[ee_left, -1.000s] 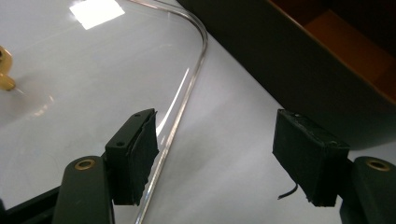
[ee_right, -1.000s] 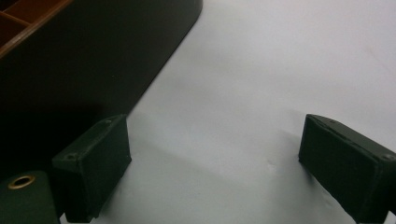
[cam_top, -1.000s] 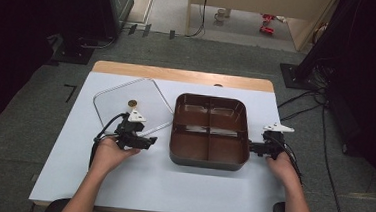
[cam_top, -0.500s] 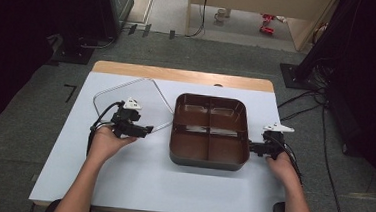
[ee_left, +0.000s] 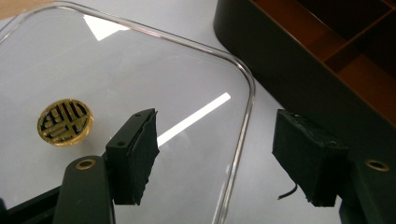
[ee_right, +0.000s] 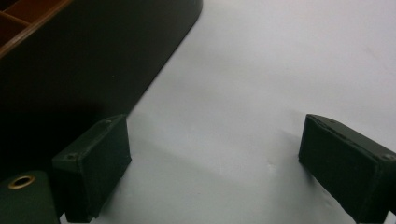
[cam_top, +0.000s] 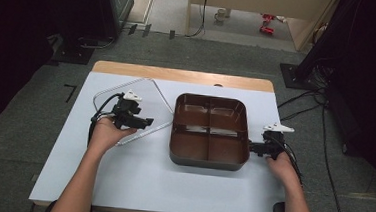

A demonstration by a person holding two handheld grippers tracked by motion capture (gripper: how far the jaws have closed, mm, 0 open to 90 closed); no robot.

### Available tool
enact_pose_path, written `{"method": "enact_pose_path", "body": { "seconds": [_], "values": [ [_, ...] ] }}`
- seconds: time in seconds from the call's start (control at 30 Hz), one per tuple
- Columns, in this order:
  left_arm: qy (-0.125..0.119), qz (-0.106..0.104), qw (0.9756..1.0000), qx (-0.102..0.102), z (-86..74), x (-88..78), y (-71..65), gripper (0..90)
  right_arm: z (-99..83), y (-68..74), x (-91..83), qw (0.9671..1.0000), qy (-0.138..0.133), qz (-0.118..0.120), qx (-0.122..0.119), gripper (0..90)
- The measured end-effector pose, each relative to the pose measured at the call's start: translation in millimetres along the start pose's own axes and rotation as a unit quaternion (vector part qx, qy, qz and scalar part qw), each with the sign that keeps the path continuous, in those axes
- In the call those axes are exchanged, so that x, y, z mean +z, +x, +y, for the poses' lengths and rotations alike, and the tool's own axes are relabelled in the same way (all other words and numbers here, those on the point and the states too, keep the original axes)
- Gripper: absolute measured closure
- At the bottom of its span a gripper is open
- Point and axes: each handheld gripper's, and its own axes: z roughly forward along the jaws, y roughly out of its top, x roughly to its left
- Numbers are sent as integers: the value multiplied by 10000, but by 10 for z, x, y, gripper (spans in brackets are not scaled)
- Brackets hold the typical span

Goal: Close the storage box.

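A clear plastic lid (cam_top: 149,101) with a round gold sticker (ee_left: 64,121) lies flat on the white table, left of a dark brown four-compartment tray (cam_top: 209,130). My left gripper (cam_top: 145,122) hovers over the lid's right part. Its jaws are open and straddle the lid's curved rim (ee_left: 243,93) with nothing pressed between the pads (ee_left: 137,149). The tray's outer wall (ee_left: 299,51) rises just beyond. My right gripper (cam_top: 251,147) rests low by the tray's right wall (ee_right: 93,60), open over bare table, with its left pad (ee_right: 98,163) beside that wall.
The table (cam_top: 180,185) has a wooden strip along its far edge (cam_top: 178,75). Cables trail from both grippers and lie on the grey floor to the right (cam_top: 301,109). Dark equipment stands around the table.
My left hand has moved away from the person and a little left, from the lid's near corner to over the lid. The right hand and tray have kept still.
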Motion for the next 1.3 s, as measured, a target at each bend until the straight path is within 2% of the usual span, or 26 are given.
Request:
{"method": "enact_pose_path", "body": {
  "seconds": [0.07,0.13,0.23,0.37,0.53,0.77,0.9,1.2,1.3],
  "values": [
    [-15,14,10000,11,29,13,28,315,0,0,0,10000,0,0,1,84],
    [-45,-69,10000,-37,51,38,56,317,0,0,0,10000,0,-1,1,85],
    [-78,-39,9999,-112,92,70,111,323,0,0,0,10000,0,-1,2,84],
    [-101,42,9999,-125,134,87,170,327,0,0,0,10000,0,0,1,85],
    [-90,36,9999,-119,177,86,223,328,0,0,1,10000,-6,2,5,84],
    [-298,251,9990,-233,214,102,423,329,-1,1,0,10000,-7,-1,2,85],
    [-253,310,9990,-220,207,152,478,330,-1,2,0,10000,-6,-1,4,85],
    [-167,566,9974,-410,98,293,690,346,-1,2,0,10000,-5,0,5,85],
    [-159,748,9962,-423,36,335,751,369,-1,2,0,10000,-5,-2,5,85]
  ]
}}
